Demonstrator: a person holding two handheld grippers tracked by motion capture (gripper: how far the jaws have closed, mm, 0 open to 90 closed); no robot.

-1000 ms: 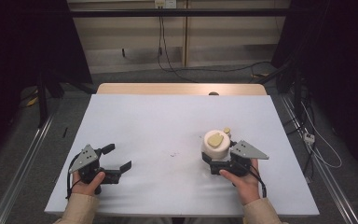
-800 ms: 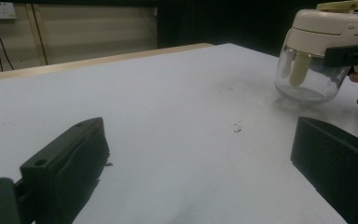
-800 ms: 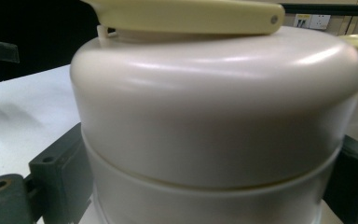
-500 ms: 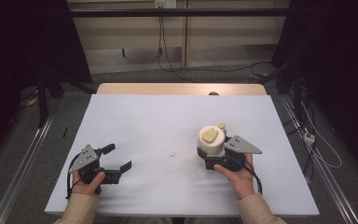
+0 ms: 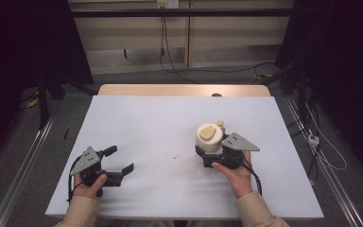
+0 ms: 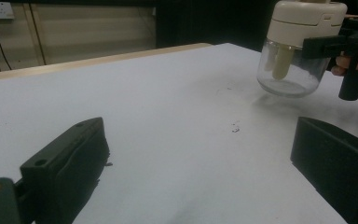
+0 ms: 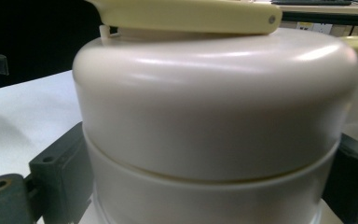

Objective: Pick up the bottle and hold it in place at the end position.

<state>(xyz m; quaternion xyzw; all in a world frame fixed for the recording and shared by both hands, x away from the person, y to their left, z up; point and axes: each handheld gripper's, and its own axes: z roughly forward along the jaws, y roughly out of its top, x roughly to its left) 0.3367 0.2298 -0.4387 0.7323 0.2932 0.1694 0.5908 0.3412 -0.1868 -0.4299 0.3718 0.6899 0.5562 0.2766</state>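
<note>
The jar sits upright between the right gripper jaws, which clamp its cream lid; in the left gripper view its glass base hangs just above the table. The left gripper rests wide open and empty, well apart, open tabletop between

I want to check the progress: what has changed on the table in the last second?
The right gripper, shut on the jar, carried it slightly toward the table's middle; in the left gripper view the jar appears lifted above its shadow. Nothing was let go. The left gripper stayed in place, open and empty.
</note>
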